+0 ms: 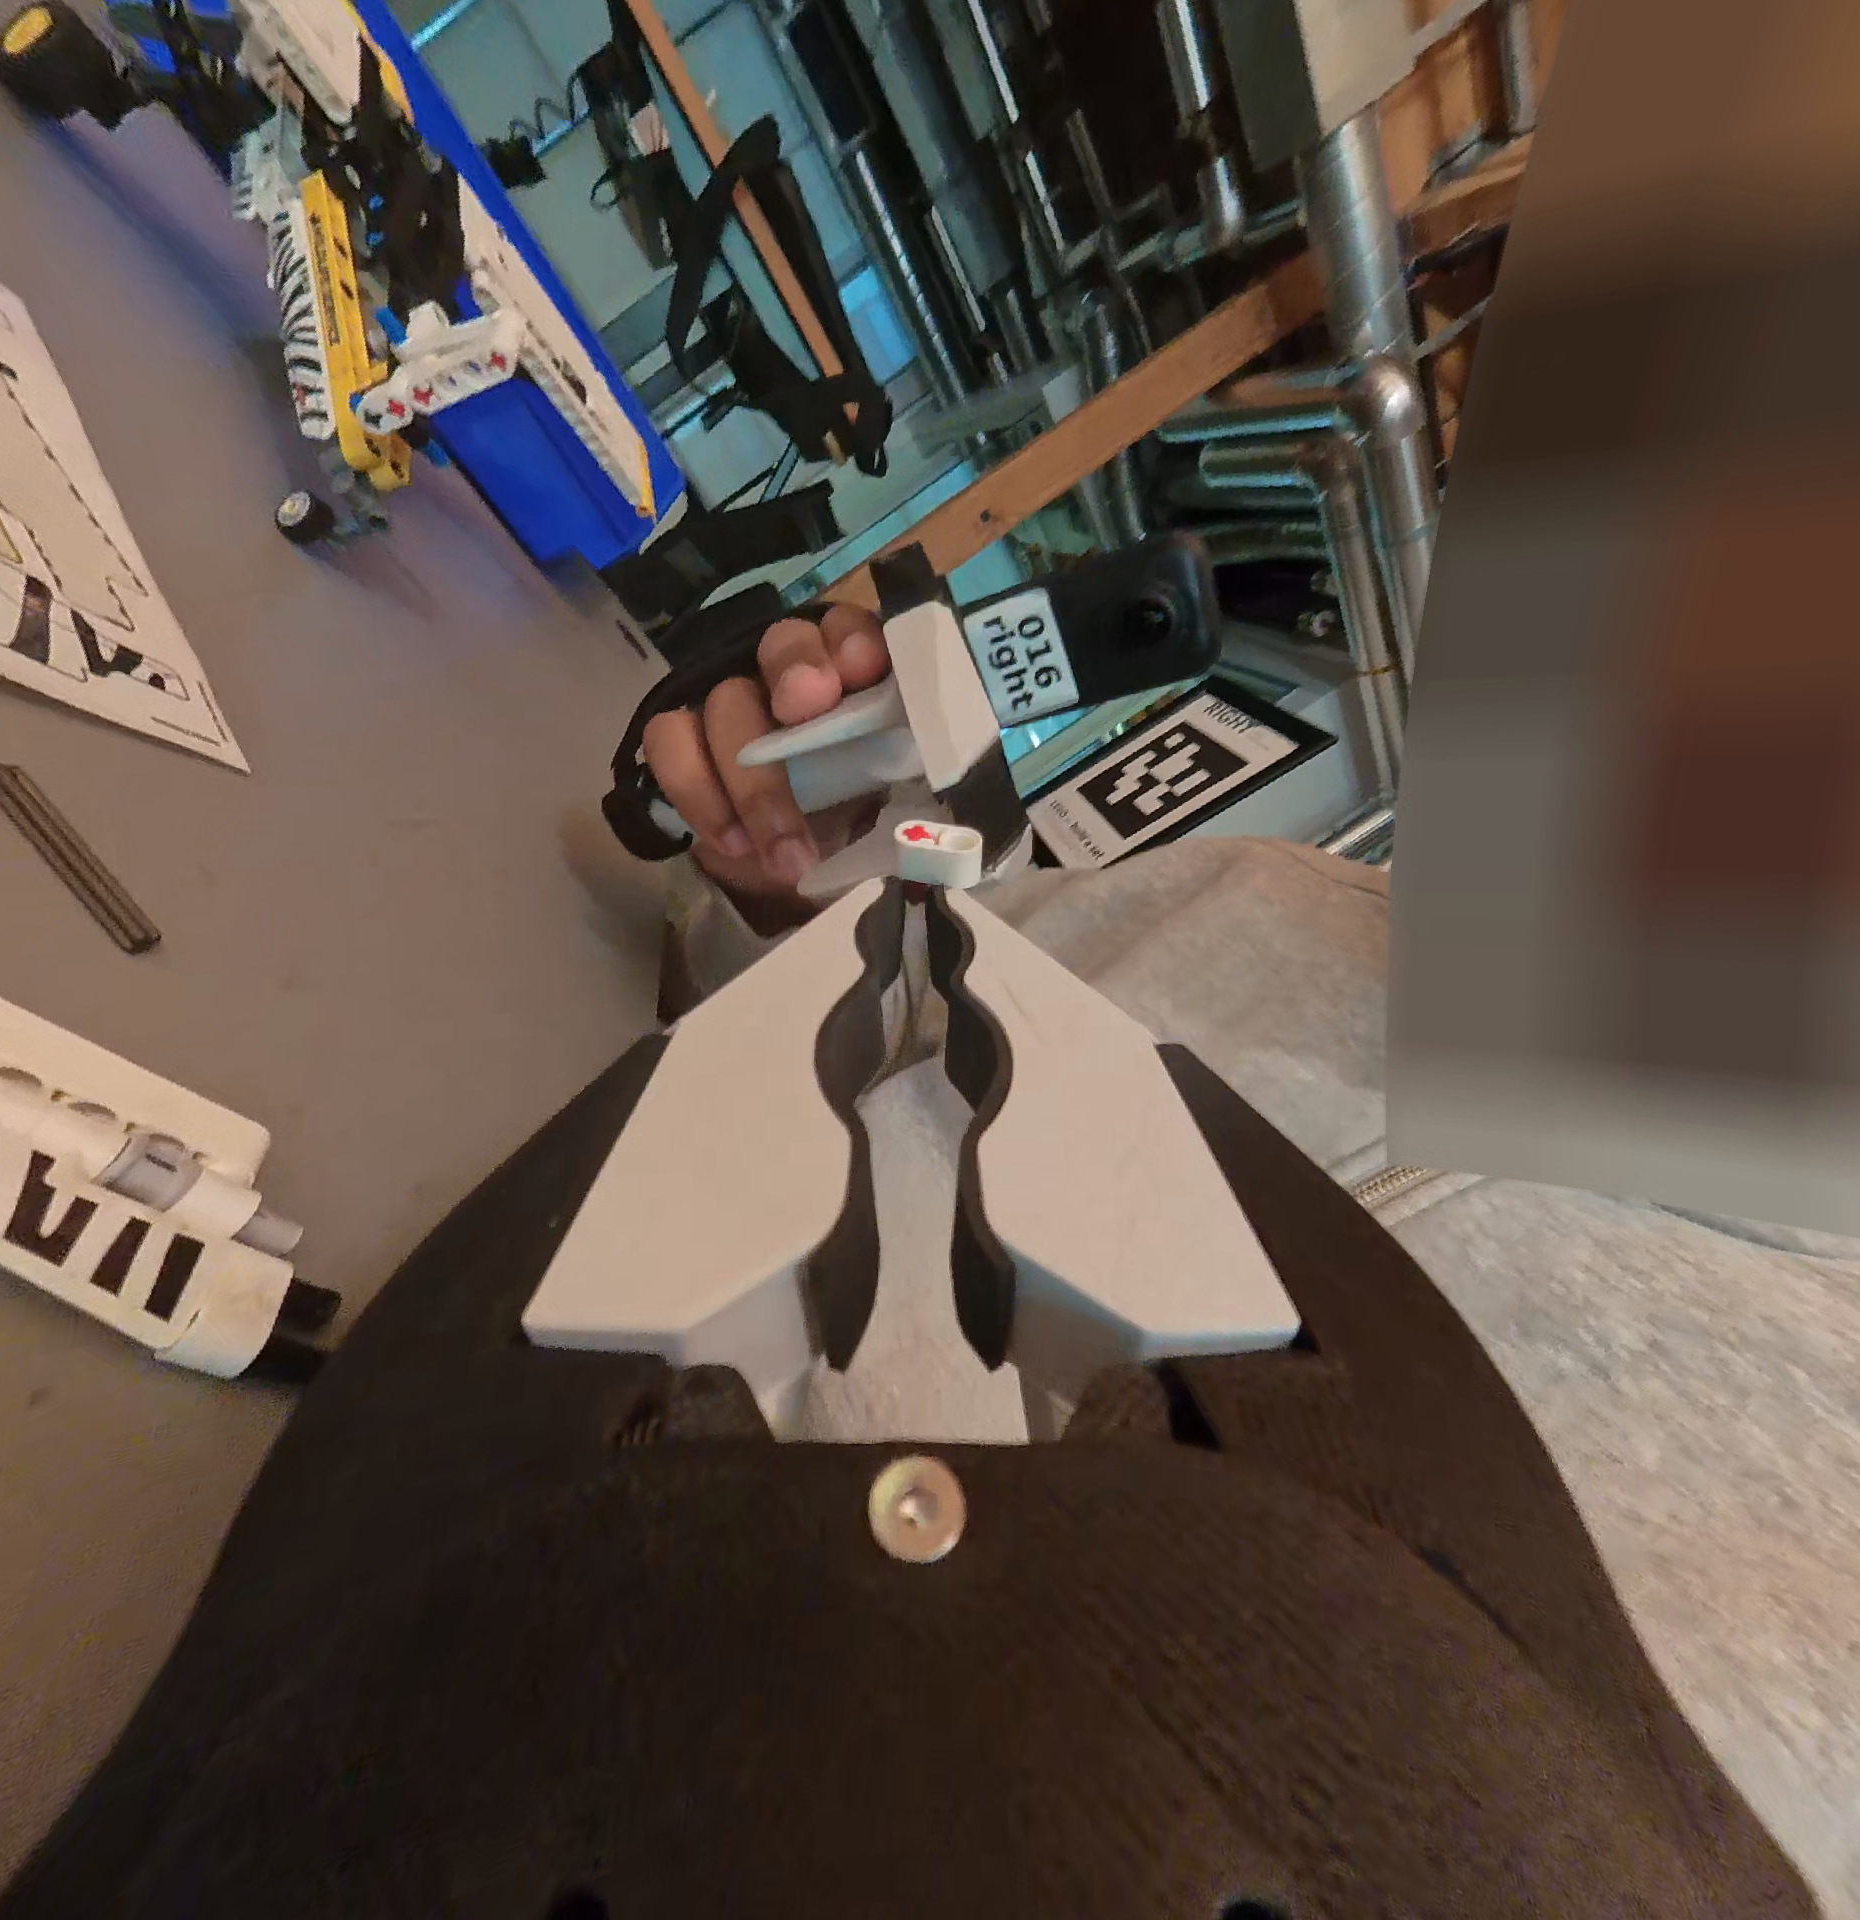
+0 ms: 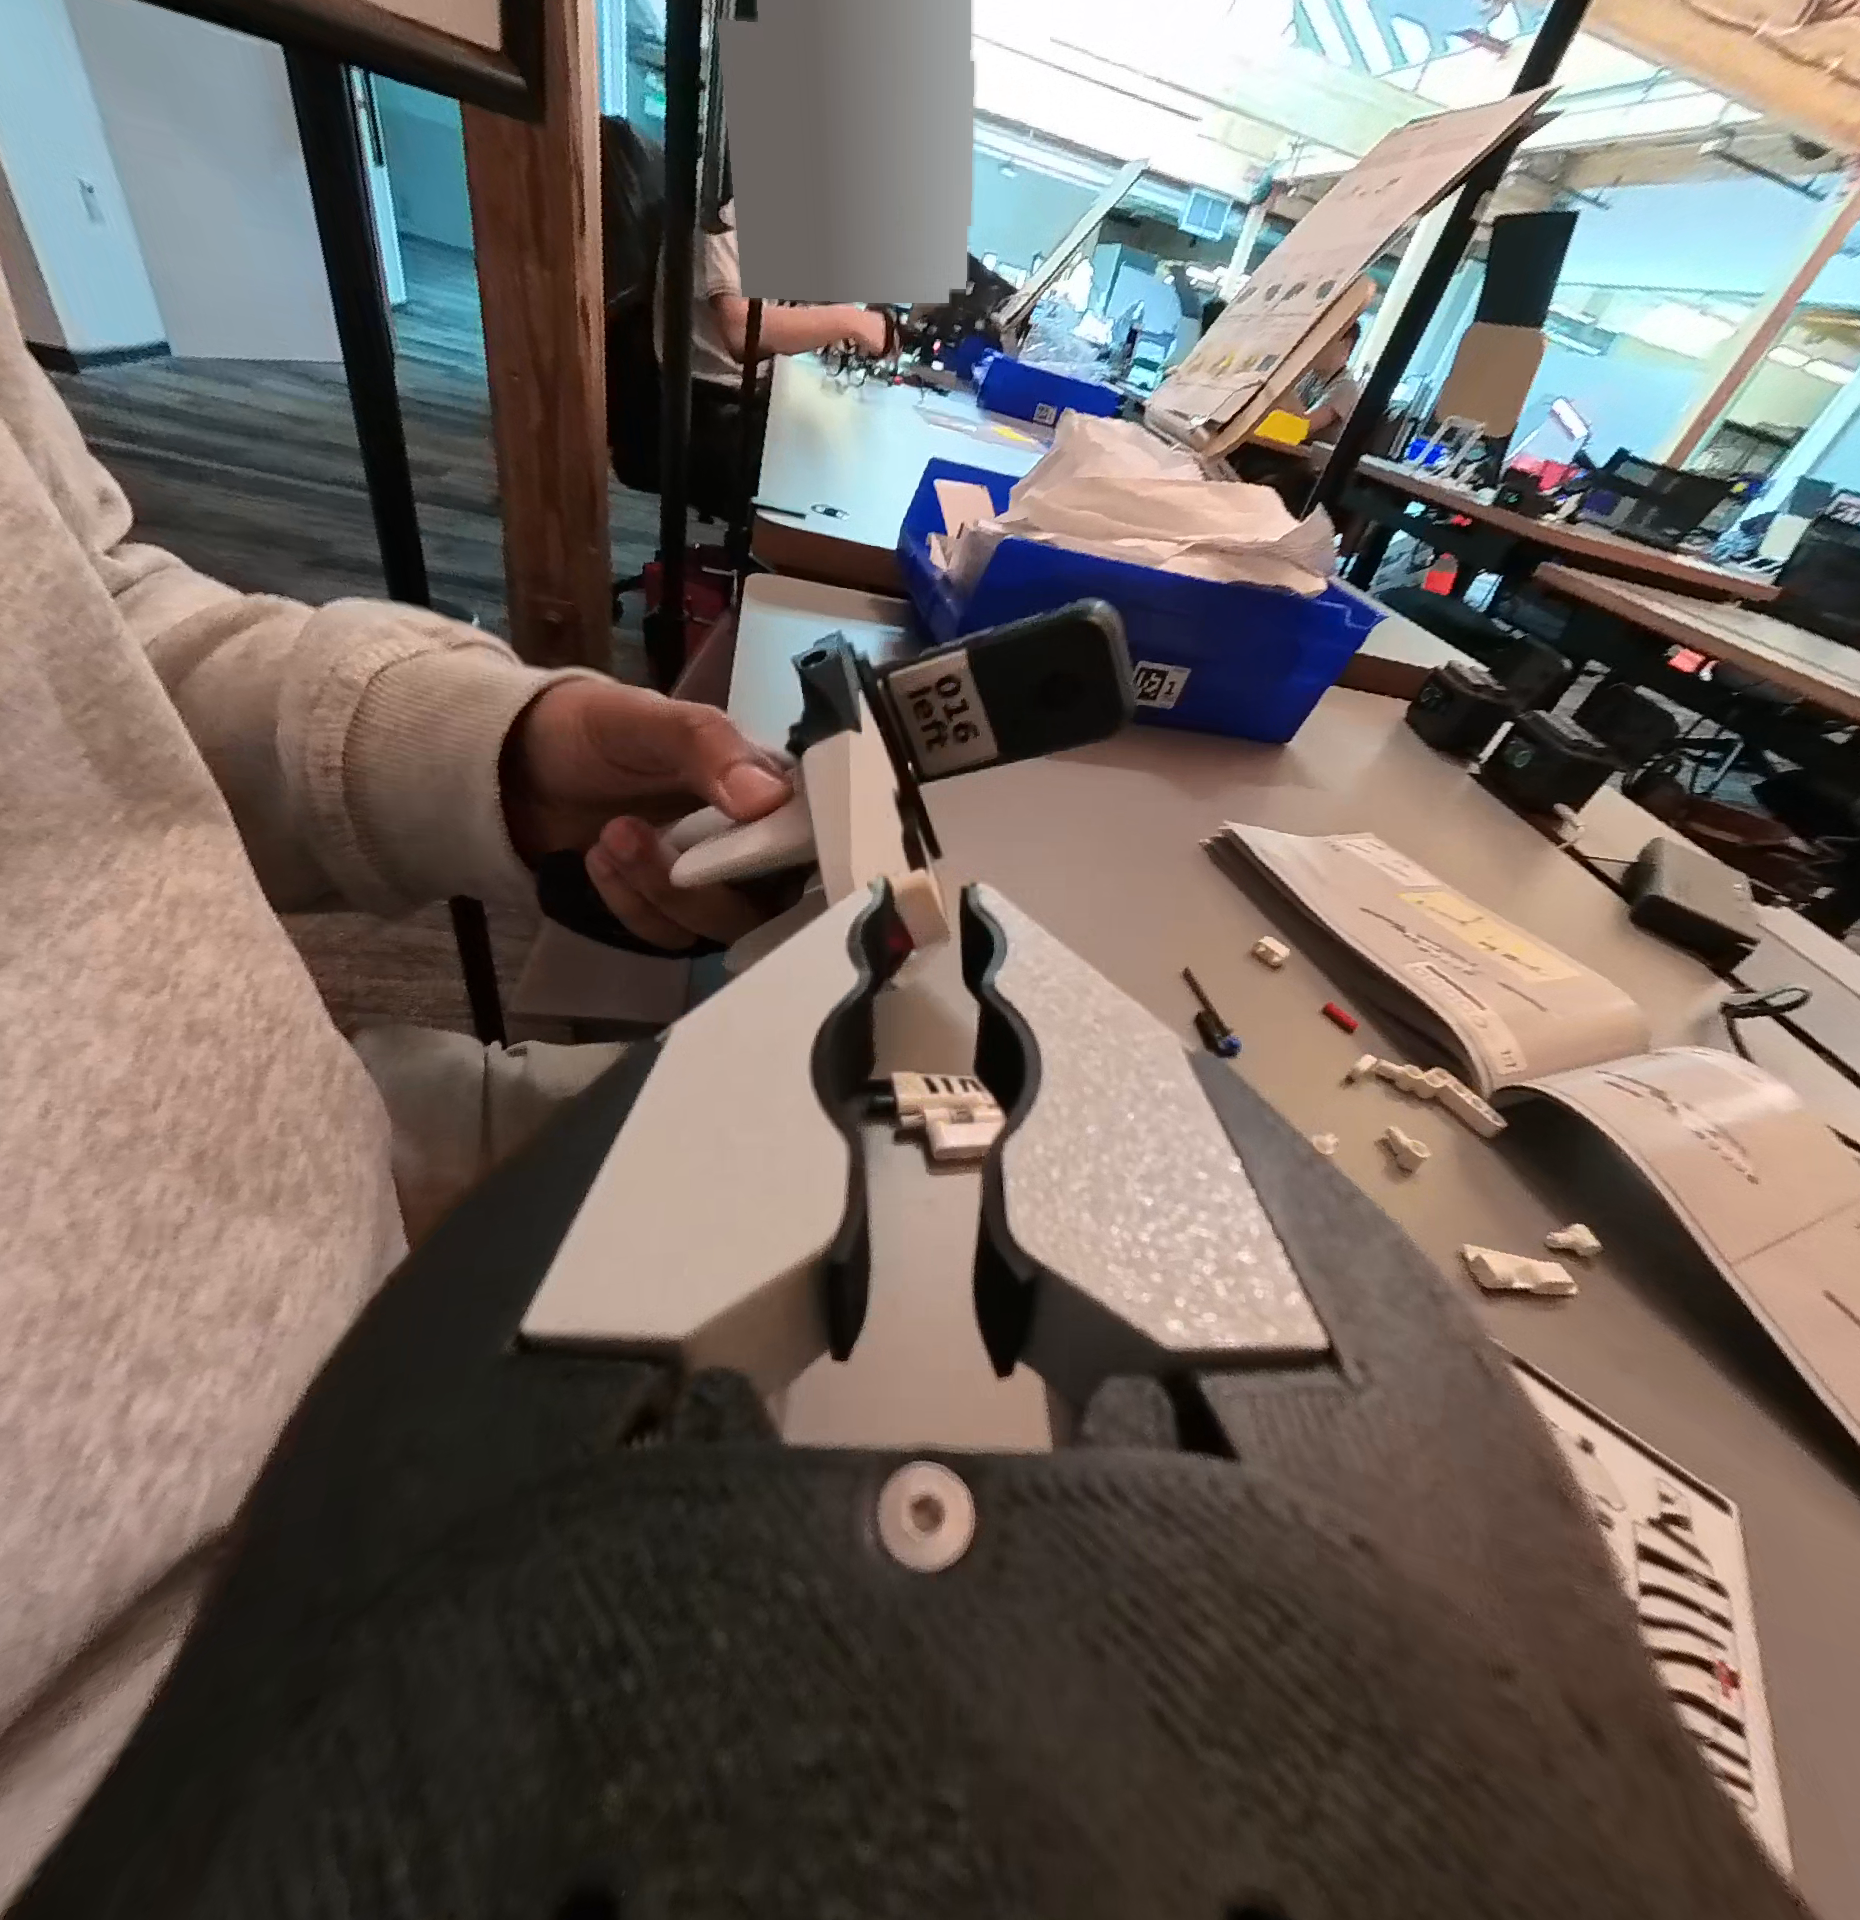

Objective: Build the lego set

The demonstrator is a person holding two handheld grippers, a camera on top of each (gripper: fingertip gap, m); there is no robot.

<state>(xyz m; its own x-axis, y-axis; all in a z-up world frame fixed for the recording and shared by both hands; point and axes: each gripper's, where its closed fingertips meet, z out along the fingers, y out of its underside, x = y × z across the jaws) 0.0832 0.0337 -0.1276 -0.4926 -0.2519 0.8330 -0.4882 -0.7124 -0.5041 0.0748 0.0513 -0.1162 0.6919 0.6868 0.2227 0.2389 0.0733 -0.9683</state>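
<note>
- The left gripper has its jaws drawn nearly together at the tips, pinching what looks like a red pin that sticks out of a small white lego connector – the white piece sits just past the fingertips, with a red cross-shaped axle end showing in one of its holes.
- The right gripper stands partly open, a clear gap between its tips. The same white connector lies in that gap, close against the left-hand finger; whether the far finger touches it cannot be told.
- Both grippers are lifted above the grey table, near the person's grey sweatshirt, tip to tip around the piece.
- A hand grips the handle of the right tool, seen in the left wrist view; another hand grips the left tool, seen in the right wrist view.
- On the table – the partly built yellow, white and black lego model beside a blue bin, an open instruction booklet, loose white pieces, a black axle and a sticker sheet.
</note>
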